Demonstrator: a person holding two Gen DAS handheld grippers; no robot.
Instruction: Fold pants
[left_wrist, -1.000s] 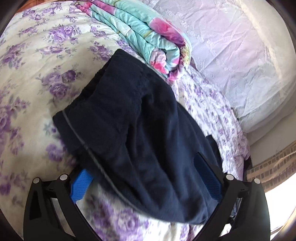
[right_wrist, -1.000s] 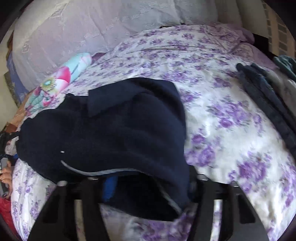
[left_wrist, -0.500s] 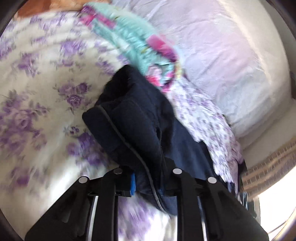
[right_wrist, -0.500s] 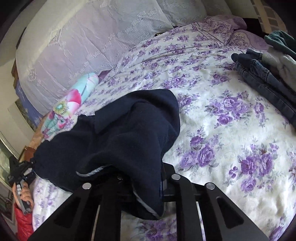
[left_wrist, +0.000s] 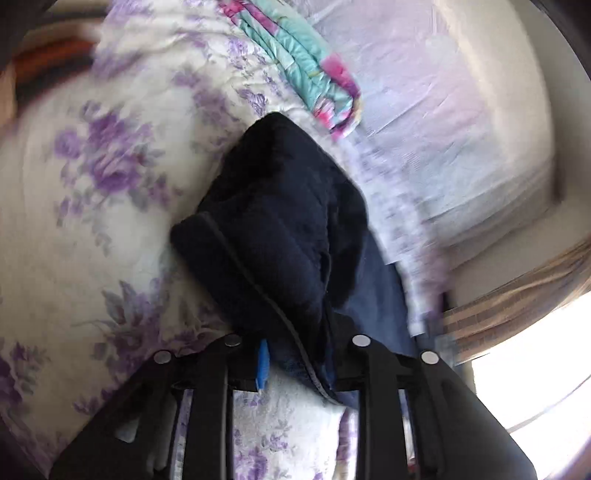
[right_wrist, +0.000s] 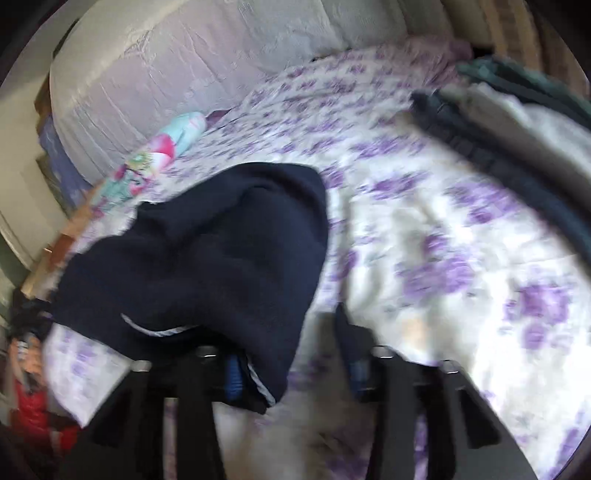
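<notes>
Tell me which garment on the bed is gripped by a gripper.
The dark navy fleece pants, pinched by the left gripper. The folded dark jeans lie apart, untouched, at the far right.

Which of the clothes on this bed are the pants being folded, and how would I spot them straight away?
Start from the big bed with the purple-flowered sheet. Near its middle lies a bunched, fuzzy navy pants, with a thin pale stripe along one seam. Unlike the clothes piled at the far right edge or the turquoise-and-pink folded quilt, it sits right in front of the grippers.
</notes>
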